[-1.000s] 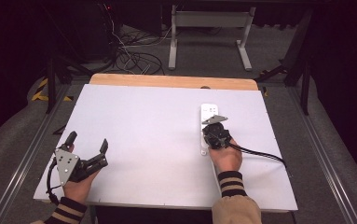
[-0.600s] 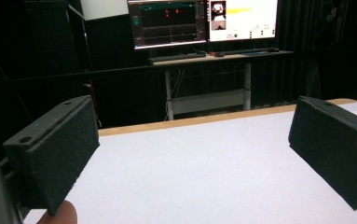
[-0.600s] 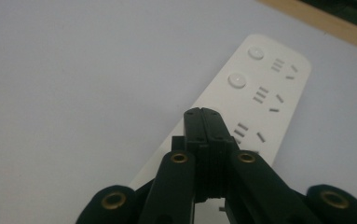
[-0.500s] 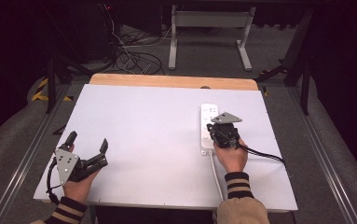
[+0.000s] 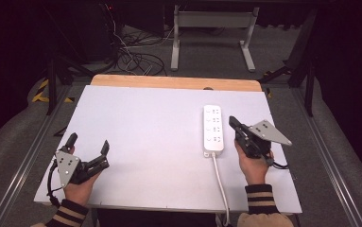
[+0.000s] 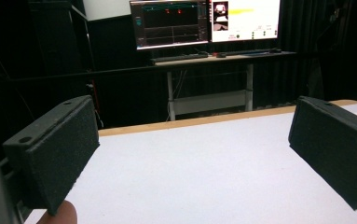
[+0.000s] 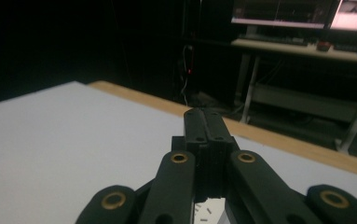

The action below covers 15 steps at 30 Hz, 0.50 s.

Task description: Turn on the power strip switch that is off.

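While your hands rest at opposite sides of the white table, a white power strip lies flat toward its right.

Your left claw sits near the front left corner, jaws spread wide apart over bare tabletop. Your right claw, jaws pressed together and gripping nothing, lies just beside the strip's right edge, apart from it. The strip's cord trails off the front edge.

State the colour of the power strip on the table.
White; the power strip shows best in the high view.
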{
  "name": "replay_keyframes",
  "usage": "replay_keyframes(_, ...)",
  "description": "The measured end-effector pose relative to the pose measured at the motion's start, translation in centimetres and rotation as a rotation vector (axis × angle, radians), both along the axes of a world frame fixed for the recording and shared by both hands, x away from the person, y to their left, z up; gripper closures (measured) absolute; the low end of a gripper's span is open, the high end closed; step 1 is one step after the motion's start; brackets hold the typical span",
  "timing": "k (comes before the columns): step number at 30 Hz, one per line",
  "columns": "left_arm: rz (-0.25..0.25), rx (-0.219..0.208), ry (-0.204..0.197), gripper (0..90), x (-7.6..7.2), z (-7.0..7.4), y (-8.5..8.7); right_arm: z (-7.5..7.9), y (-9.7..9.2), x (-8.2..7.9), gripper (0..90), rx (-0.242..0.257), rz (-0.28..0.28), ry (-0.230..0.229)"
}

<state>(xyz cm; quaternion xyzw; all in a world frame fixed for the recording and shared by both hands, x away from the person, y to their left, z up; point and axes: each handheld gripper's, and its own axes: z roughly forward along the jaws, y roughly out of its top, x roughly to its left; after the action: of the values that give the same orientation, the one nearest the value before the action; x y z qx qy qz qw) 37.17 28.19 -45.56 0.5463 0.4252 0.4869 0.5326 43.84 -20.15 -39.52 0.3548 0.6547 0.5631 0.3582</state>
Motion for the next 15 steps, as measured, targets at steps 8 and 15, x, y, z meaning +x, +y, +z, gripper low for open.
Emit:
replay_keyframes(8,0.005,-0.010,-0.010,2.0,-0.2,0.3,0.3,-2.4,-4.6,-4.9,90.0,0.109,-0.052,-0.181)
replay_keyframes(15,-0.006,0.000,-0.009,2.0,-0.1,0.1,0.0,-3.2,-5.9,-4.9,90.0,0.147,-0.108,-0.208)
